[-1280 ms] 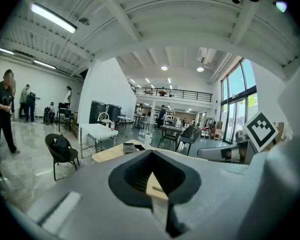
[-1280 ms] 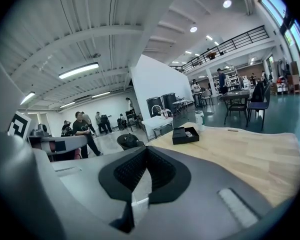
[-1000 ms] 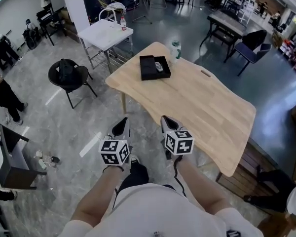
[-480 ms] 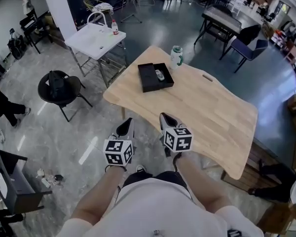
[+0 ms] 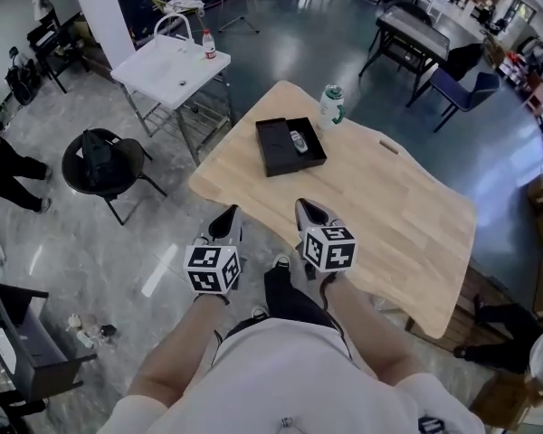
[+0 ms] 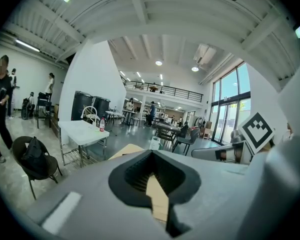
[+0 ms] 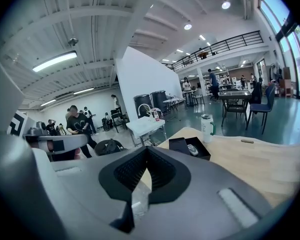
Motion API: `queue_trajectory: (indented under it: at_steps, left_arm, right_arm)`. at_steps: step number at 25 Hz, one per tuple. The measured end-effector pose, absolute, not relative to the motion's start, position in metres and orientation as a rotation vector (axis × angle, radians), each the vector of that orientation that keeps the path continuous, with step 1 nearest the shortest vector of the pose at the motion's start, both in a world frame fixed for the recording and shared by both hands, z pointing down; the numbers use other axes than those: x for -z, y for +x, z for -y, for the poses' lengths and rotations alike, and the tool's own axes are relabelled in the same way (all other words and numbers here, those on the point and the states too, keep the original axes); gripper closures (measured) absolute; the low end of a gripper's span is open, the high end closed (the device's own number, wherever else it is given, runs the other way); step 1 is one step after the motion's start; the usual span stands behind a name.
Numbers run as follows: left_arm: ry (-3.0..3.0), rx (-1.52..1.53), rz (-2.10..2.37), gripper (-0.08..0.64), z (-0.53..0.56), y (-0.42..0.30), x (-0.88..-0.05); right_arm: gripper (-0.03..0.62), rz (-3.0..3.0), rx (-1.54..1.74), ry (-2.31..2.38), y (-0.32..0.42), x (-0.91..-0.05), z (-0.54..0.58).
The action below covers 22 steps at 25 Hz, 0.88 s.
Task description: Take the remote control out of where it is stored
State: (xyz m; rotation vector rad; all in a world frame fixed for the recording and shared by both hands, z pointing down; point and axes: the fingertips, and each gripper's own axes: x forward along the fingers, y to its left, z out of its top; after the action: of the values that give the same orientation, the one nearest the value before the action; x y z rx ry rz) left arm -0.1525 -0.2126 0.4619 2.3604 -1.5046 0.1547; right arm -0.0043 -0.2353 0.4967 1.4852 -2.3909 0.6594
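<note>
A small grey remote control (image 5: 298, 141) lies in an open black box (image 5: 276, 152) at the far left end of a light wooden table (image 5: 389, 215). The right gripper view shows the remote (image 7: 192, 149) in the box (image 7: 180, 145) well ahead. My left gripper (image 5: 228, 221) hangs over the floor just short of the table's near edge, jaws shut and empty. My right gripper (image 5: 309, 212) sits at the near edge, also shut on nothing. In their own views, the left gripper (image 6: 152, 153) and right gripper (image 7: 147, 150) show jaws meeting at the tips.
A white and green cup (image 5: 331, 105) stands just behind the box. A white folding table (image 5: 167, 66) and a round black chair with a bag (image 5: 100, 161) stand to the left. Dark chairs and tables fill the back right. People stand at the far left.
The head view has come closer to the table, and the box now sits a little nearer. Both grippers stay shut, side by side, and have edged toward the table.
</note>
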Motion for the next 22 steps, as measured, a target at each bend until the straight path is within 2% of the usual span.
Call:
queue_trajectory:
  at_steps: [10,22]
  left_arm:
    - [2.297,-0.181,1.607,0.558,0.335,-0.179,-0.459]
    - [2.304,-0.270,1.570,0.558,0.454,-0.153,-0.466]
  right_arm:
    - [0.565,2.448,-0.658,1.407,-0.022,-0.495,0.366]
    - [0.565,2.393,-0.771,1.436,0.018,-0.520,0.474]
